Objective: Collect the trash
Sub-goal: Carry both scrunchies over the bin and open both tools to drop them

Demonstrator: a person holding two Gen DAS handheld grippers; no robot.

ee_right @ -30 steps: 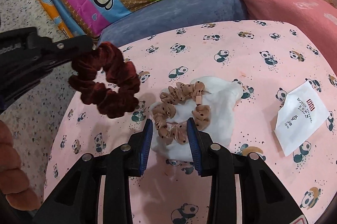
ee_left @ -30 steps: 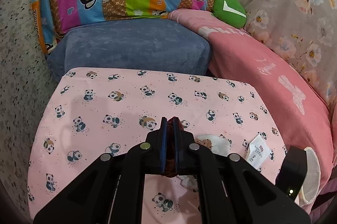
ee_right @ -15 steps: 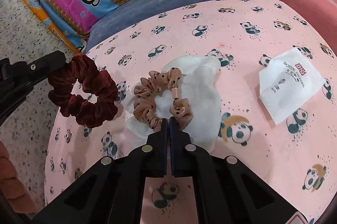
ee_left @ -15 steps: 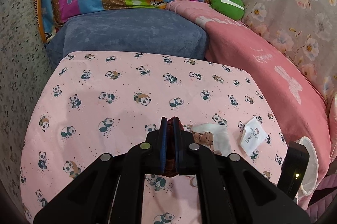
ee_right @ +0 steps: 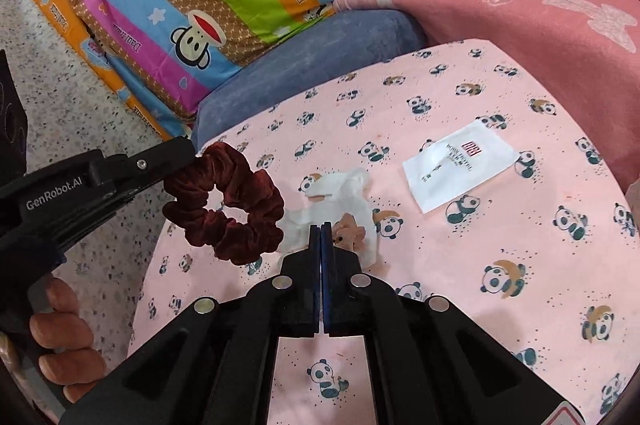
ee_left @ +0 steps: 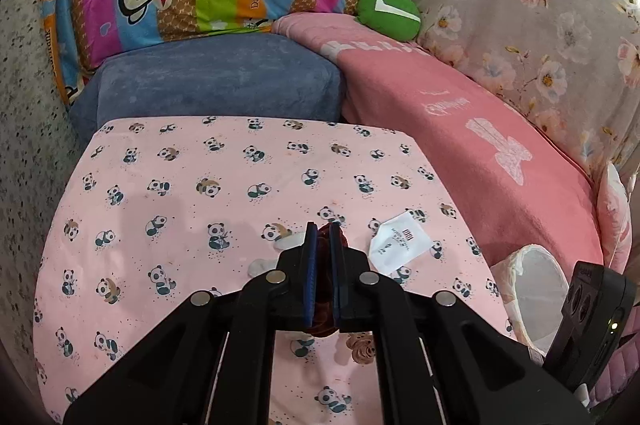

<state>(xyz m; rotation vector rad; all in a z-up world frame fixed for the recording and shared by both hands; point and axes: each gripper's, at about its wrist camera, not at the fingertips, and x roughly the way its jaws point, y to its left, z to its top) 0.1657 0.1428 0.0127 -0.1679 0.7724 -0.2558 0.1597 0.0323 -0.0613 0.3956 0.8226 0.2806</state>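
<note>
The left claw [ee_right: 188, 155] pinches a maroon velvet scrunchie [ee_right: 226, 203] off the panda-print desk [ee_right: 460, 265]. The right claw [ee_right: 321, 231] pinches a tan dotted scrunchie [ee_right: 349, 231], with the white tissue [ee_right: 340, 203] just ahead and a white sachet [ee_right: 460, 165] ahead-right.

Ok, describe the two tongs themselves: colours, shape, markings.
Both tongs are matte black plastic with angular branching arms, silver round rivets and blue pads. The left one carries white "GenRobot.AI" lettering on its side. No cables or sleeves show.
</note>
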